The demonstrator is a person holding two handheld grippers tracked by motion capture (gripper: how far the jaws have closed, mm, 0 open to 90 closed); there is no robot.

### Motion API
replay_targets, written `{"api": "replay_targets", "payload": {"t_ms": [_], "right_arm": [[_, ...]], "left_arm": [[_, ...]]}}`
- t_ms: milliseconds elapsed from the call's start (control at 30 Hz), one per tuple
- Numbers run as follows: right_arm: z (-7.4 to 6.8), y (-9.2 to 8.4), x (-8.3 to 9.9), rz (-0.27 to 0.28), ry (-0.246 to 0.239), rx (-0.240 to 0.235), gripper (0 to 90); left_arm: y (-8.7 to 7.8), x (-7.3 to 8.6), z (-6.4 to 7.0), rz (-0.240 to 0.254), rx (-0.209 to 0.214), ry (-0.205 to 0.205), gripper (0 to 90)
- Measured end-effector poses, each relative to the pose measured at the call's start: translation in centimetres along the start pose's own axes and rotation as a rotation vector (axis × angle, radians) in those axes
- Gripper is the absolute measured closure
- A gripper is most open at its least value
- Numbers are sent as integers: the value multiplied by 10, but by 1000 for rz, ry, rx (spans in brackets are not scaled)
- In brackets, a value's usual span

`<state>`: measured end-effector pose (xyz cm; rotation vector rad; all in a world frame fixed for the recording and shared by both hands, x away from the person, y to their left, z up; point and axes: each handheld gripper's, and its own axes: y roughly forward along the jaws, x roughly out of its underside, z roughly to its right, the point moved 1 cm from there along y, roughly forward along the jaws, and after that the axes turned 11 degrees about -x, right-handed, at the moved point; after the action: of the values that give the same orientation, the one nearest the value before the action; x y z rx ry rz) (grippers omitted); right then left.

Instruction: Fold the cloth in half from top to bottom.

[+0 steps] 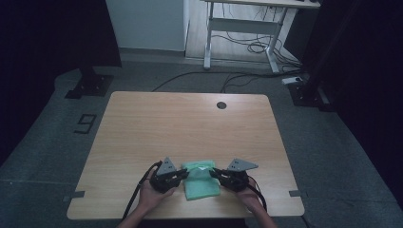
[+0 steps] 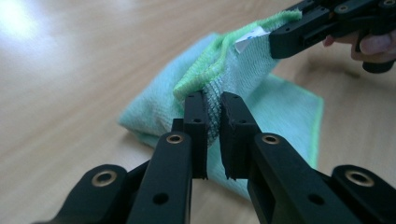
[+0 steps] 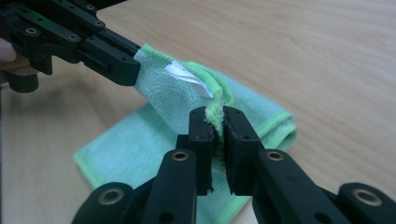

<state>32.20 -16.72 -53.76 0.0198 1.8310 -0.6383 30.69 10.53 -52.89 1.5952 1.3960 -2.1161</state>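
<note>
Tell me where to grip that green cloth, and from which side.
Grip the green cloth at the two corners of its far top edge, coming in low from either side. That hemmed edge lifts free of the folded layers beneath. The left tongs and right tongs already pinch it that way.

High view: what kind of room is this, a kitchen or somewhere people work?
Probably a lab or workroom, not a kitchen. A bare wooden table stands on grey carpet, a white-legged desk behind it has loose cables underneath, and dark stands flank the table.
</note>
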Motion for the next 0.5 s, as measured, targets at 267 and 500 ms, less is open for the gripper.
{"api": "replay_targets", "payload": {"t_ms": [267,500], "right_arm": [[-14,-7,18,-48,-1,-32,644],[-22,-26,12,25,-2,-30,460]], "left_arm": [[-5,20,13,-18,50,14,691],[-24,21,12,52,88,-4,500]]}}
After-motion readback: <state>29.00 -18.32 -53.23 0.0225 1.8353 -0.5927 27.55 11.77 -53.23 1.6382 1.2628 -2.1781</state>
